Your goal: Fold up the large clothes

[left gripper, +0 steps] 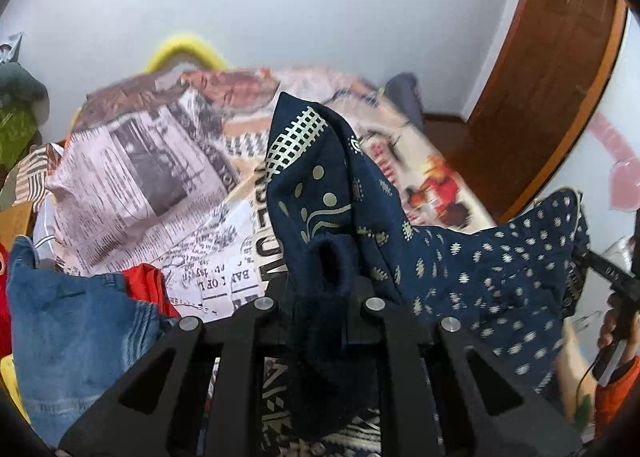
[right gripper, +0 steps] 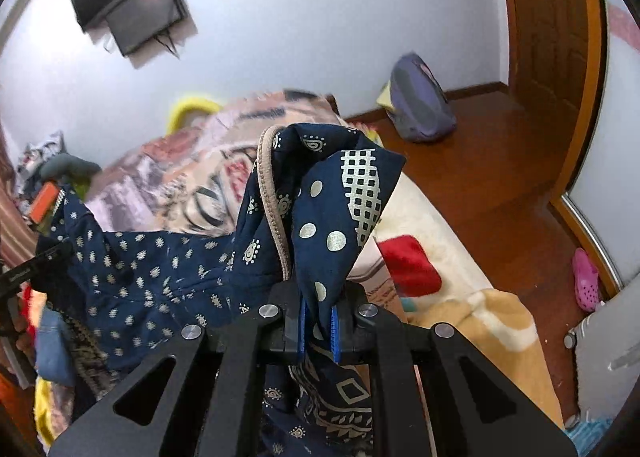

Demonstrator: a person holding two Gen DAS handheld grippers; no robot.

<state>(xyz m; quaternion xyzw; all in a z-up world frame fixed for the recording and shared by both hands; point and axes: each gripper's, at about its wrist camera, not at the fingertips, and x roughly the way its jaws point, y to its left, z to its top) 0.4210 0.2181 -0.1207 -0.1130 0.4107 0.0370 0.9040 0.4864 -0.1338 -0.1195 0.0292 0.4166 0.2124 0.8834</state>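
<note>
A large navy garment with a cream print (left gripper: 472,269) hangs in the air, stretched between my two grippers above the bed. My left gripper (left gripper: 324,309) is shut on one bunched corner of it; the cloth drapes over and hides the fingertips. My right gripper (right gripper: 318,321) is shut on another corner of the same navy garment (right gripper: 160,269), pinched between its blue pads (right gripper: 335,331). The right gripper also shows at the right edge of the left wrist view (left gripper: 616,285), and the left one at the left edge of the right wrist view (right gripper: 28,269).
A bed with a printed blanket (left gripper: 248,125) lies below, with a newspaper-print cloth (left gripper: 132,181), blue jeans (left gripper: 76,341) and a red garment (left gripper: 146,281) piled at the left. A wooden door (right gripper: 556,37), a purple backpack (right gripper: 420,101) and a pink shoe (right gripper: 586,283) are to the right.
</note>
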